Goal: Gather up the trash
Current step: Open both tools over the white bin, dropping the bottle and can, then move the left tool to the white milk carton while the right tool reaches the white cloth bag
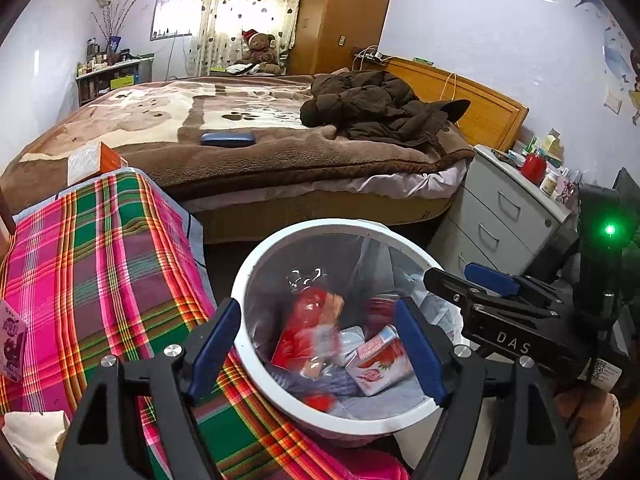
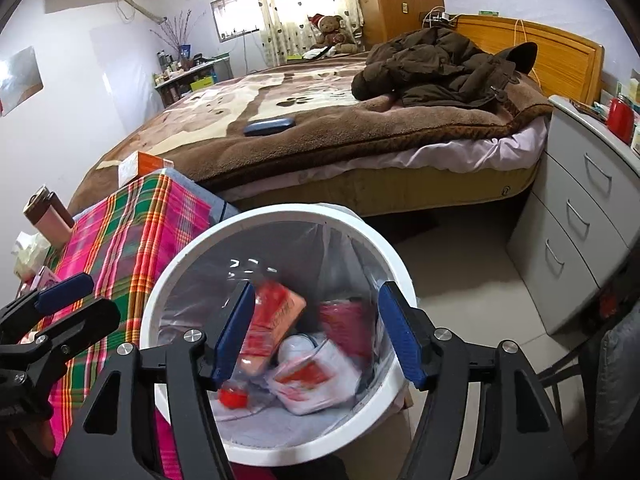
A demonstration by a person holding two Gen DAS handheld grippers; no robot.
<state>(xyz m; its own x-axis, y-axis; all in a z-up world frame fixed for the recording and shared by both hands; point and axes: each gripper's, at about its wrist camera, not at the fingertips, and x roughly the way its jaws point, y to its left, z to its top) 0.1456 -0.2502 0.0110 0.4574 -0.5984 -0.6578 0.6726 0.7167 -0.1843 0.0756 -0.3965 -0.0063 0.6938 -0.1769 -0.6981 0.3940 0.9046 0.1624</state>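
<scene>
Blue pads stand wide on both claws, nothing between them: the left claw [image 1: 320, 348] and right claw [image 2: 316, 336] hang empty over the bin [image 1: 256, 372], jaws apart as if each has let its load go. Straight below the left claw, the trash sits inside the liner: a blurred red packet [image 1: 308, 324], a strawberry carton [image 1: 380, 356], a red cap [image 2: 234, 398] lower down. The blur on the packet suggests it is dropping in, though I can't be sure. Just left of the claws, the plaid-covered surface [image 1: 100, 264] has a purple carton [image 1: 12, 340] at its left edge and crumpled tissue [image 1: 32, 436] nearer still; I'd judge those the next pickups. Beyond the surface, an orange box [image 1: 96, 160] lies on the bed [image 1: 240, 168]. Further out, a blue case [image 1: 227, 139] and brown jacket [image 1: 376, 108] rest on the blanket. Right of the claws, a drawer unit [image 1: 504, 216]; far back, a teddy [image 1: 260, 52] by the curtains.
</scene>
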